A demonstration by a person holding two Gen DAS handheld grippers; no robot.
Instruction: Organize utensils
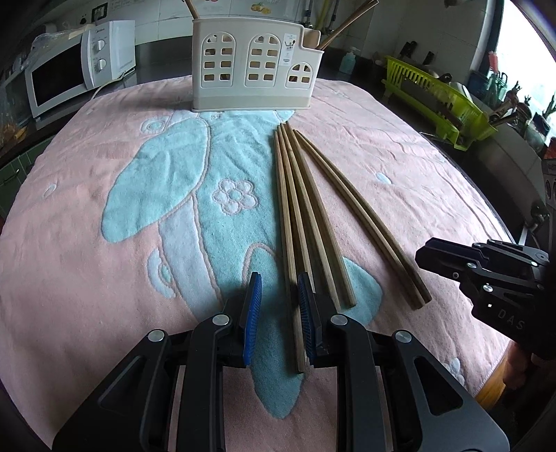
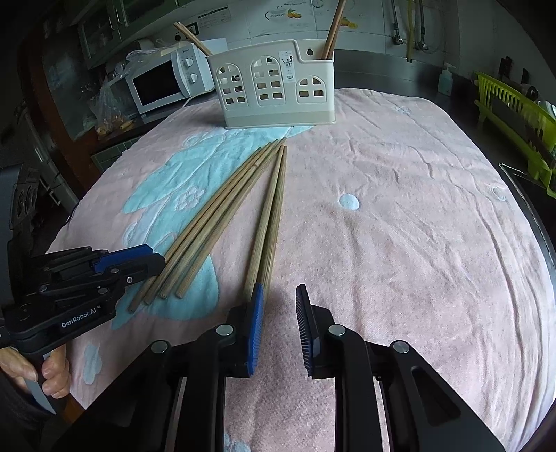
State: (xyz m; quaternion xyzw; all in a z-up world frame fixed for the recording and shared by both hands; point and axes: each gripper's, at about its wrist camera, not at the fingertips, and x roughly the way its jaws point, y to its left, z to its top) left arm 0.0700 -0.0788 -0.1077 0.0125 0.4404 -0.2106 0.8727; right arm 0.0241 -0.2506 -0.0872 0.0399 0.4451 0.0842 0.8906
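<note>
L gripper point(image 1: 278, 288) hangs over the chopsticks point(image 1: 305, 215), jaws narrow but apart, gripping nothing. R gripper point(image 2: 279, 300) likewise, empty, beside the pair point(image 2: 269, 222). Caddy point(image 1: 257, 66) behind.

Chopsticks point(image 1: 347, 21) in the holder point(image 1: 257, 62) are cut off above

"GenRobot.AI" on the left tongs point(image 2: 147, 262); "DAS" on the right tongs point(image 1: 422, 255).

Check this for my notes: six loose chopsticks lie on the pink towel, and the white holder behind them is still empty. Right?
Not quite. Six chopsticks do lie on the towel, but the holder is not empty: the right wrist view shows chopsticks sticking up from both its ends.
</note>
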